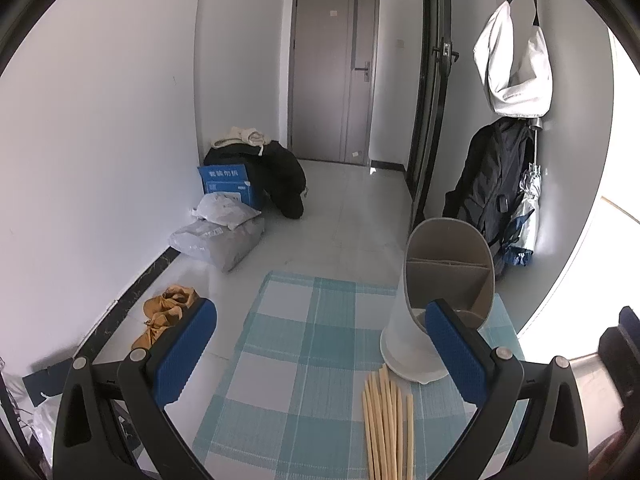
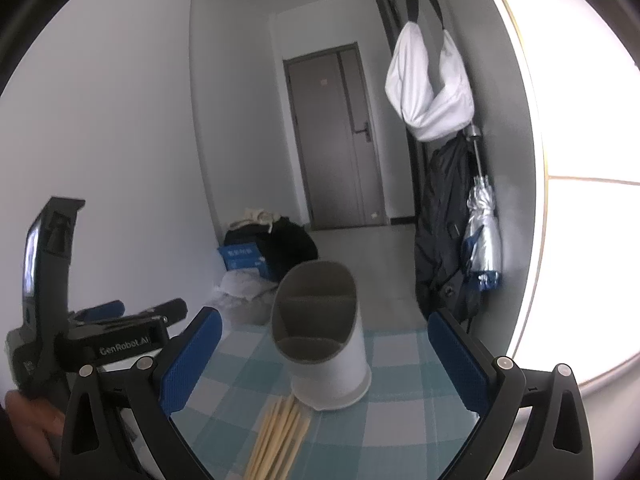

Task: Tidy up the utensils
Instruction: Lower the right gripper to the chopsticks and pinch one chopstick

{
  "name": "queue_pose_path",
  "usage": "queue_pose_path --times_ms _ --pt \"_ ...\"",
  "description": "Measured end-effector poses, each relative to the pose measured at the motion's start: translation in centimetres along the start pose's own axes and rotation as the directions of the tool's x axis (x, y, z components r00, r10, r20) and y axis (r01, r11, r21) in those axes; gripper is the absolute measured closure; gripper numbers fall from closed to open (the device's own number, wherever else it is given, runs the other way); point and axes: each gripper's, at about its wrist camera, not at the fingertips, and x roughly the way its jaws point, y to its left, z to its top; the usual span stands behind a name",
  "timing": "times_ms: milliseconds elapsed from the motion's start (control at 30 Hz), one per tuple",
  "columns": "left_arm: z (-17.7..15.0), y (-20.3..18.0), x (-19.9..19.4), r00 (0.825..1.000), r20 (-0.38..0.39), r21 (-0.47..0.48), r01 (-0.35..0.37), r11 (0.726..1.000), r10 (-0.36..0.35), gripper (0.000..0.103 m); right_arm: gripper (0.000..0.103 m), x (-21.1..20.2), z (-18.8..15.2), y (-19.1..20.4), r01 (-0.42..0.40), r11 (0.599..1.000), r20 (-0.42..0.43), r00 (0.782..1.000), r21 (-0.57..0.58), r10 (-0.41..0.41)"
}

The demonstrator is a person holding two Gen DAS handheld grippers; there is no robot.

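Note:
A bundle of wooden chopsticks (image 1: pixel 386 424) lies on a blue and white checked mat (image 1: pixel 304 344), just in front of a white utensil holder (image 1: pixel 440 300) with grey inner compartments. My left gripper (image 1: pixel 320 344) is open and empty above the mat, the holder next to its right finger. In the right wrist view the chopsticks (image 2: pixel 280 436) lie below the holder (image 2: pixel 324 344). My right gripper (image 2: pixel 324 356) is open and empty, with the holder between its fingers' line of sight. The left gripper (image 2: pixel 132 312) shows at the left of that view.
On the floor by the left wall lie grey parcels (image 1: pixel 218 236), a blue box (image 1: pixel 228 184), dark clothes (image 1: pixel 276 172) and a tan cloth (image 1: pixel 166 312). A dark jacket (image 1: pixel 492 180), an umbrella (image 1: pixel 528 208) and a white bag (image 1: pixel 516 68) hang at the right.

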Motion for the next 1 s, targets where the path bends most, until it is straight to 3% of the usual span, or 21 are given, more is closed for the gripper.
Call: queue_pose_path --times_ms 133,267,400,600,700,867,1000 --pt "-0.1 0.9 0.7 0.999 -0.039 -0.018 -0.021 1.0 0.02 0.001 0.002 2.2 -1.1 0.0 0.003 1.0 -0.105 0.995 0.005 -0.002" --pt "-0.5 2.4 2.5 0.992 -0.121 -0.051 -0.052 0.997 0.046 0.001 0.009 4.9 -2.8 0.5 0.012 1.0 -0.232 0.973 -0.02 -0.016" --pt "-1.0 3.8 4.1 0.981 -0.192 -0.087 -0.045 0.995 0.027 0.002 0.022 8.3 -5.5 0.9 0.008 0.999 -0.401 0.916 -0.036 -0.022" --pt "-1.3 4.4 4.4 0.983 -0.182 -0.072 -0.025 0.997 0.012 0.002 0.041 12.6 -9.1 1.1 0.027 0.998 -0.572 0.819 -0.056 -0.054" --pt "-1.1 5.0 4.9 0.981 -0.196 -0.079 -0.013 0.997 -0.003 0.002 0.044 14.1 -10.3 1.7 0.027 0.998 -0.613 0.788 -0.059 -0.058" --pt "-0.7 6.5 5.7 0.977 -0.214 -0.106 -0.012 0.994 -0.011 0.002 0.05 15.6 -11.2 3.0 0.034 0.992 -0.647 0.756 -0.119 -0.104" --pt "-0.9 7.6 6.1 0.974 -0.228 -0.125 -0.022 0.992 -0.007 0.002 0.063 16.6 -12.1 3.6 0.052 0.988 -0.683 0.717 -0.148 -0.14"
